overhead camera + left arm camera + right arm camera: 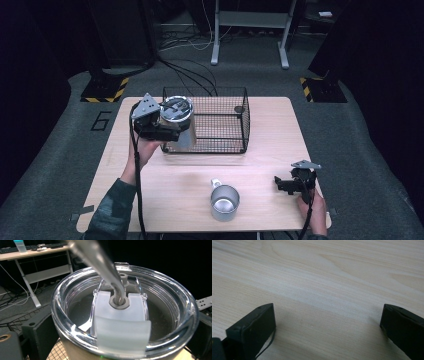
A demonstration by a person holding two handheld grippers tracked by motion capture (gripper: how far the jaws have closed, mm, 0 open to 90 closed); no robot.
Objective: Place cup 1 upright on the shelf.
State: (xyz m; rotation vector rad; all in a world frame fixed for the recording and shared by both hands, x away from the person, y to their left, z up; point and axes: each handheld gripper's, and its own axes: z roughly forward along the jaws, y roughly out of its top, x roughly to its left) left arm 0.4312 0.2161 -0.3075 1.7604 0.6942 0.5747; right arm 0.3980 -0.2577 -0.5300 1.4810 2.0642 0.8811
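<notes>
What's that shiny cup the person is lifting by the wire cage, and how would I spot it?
Start at the black wire basket at the back of the wooden table. At its near left corner the left gripper holds a tumbler with a clear lid and a metal straw. Unlike the open steel mug standing alone near the front edge, it is lidded and beige-sided.

From my remote station I read this as a lab or test cell, not a home. A bare wooden table (200,165) stands alone on grey carpet (360,145), ringed by black curtains; beyond the left gripper (165,122) I see yellow-and-black hazard-striped stand bases (106,89), loose cables (185,70) across the floor, a number 6 (101,120) marked on it, and a height-adjustable desk frame (250,30). In the left gripper view, another desk (35,252) far ahead of it carries keyboards and a bottle.
</notes>
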